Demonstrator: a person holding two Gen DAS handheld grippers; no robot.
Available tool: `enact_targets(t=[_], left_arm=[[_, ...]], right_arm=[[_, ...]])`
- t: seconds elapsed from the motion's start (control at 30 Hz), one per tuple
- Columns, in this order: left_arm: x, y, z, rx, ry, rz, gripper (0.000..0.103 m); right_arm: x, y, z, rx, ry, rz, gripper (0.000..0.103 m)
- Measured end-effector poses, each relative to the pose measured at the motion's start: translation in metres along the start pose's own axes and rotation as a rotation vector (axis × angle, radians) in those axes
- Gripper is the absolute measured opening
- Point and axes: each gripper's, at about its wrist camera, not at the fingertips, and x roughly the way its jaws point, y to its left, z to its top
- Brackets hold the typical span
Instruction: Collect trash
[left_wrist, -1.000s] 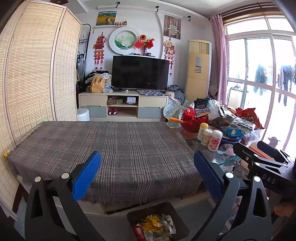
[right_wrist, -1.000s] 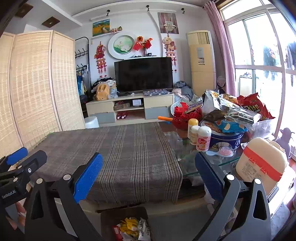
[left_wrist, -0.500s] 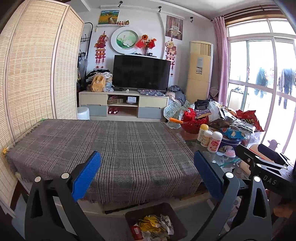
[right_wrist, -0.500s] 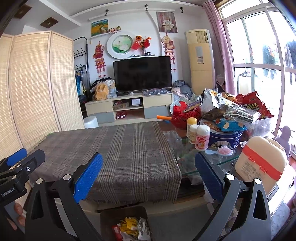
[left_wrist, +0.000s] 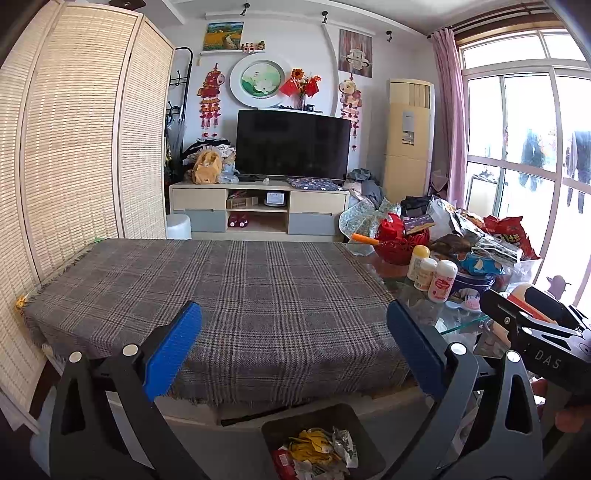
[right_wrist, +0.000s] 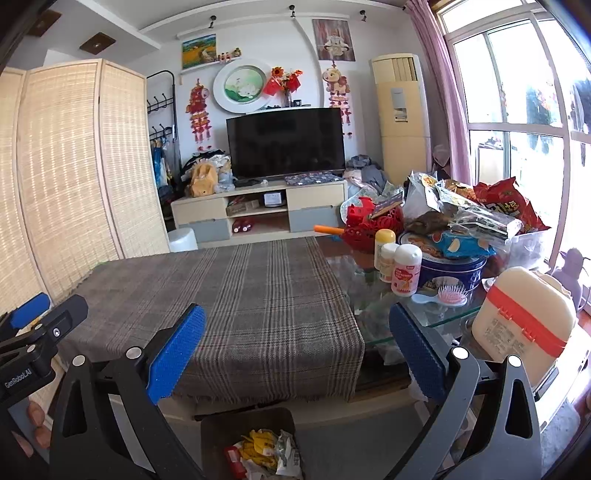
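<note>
A dark bin (left_wrist: 343, 413) stands on the floor at the table's front edge and holds crumpled yellow, silver and red wrappers (left_wrist: 317, 452); it also shows in the right wrist view (right_wrist: 218, 424), with the wrappers (right_wrist: 264, 452) inside. My left gripper (left_wrist: 293, 349) is open and empty, held above the bin facing the plaid-covered table (left_wrist: 229, 291). My right gripper (right_wrist: 297, 350) is open and empty beside it. The right gripper's body shows at the right in the left wrist view (left_wrist: 535, 339).
The table's glass right end carries three small bottles (right_wrist: 400, 264), a blue tin (right_wrist: 454, 269), a pink hairbrush (right_wrist: 447, 297), a cream box with red straps (right_wrist: 524, 321), a red basket (right_wrist: 369, 225) and piled snack bags (right_wrist: 491, 206). A bamboo screen (left_wrist: 74, 155) stands left.
Both grippers have drifted slightly lower and back; the view tilted up a little. Both stay open and empty.
</note>
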Motion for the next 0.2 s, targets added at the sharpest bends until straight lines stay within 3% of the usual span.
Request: enact_targets(t=[0.2], left_arm=[[0.0022,0.0053,0.002,-0.017,0.012,-0.011,0.095]], right_arm=[[0.001,0.0002,-0.0005,0.001,0.002,-0.002,0.1]])
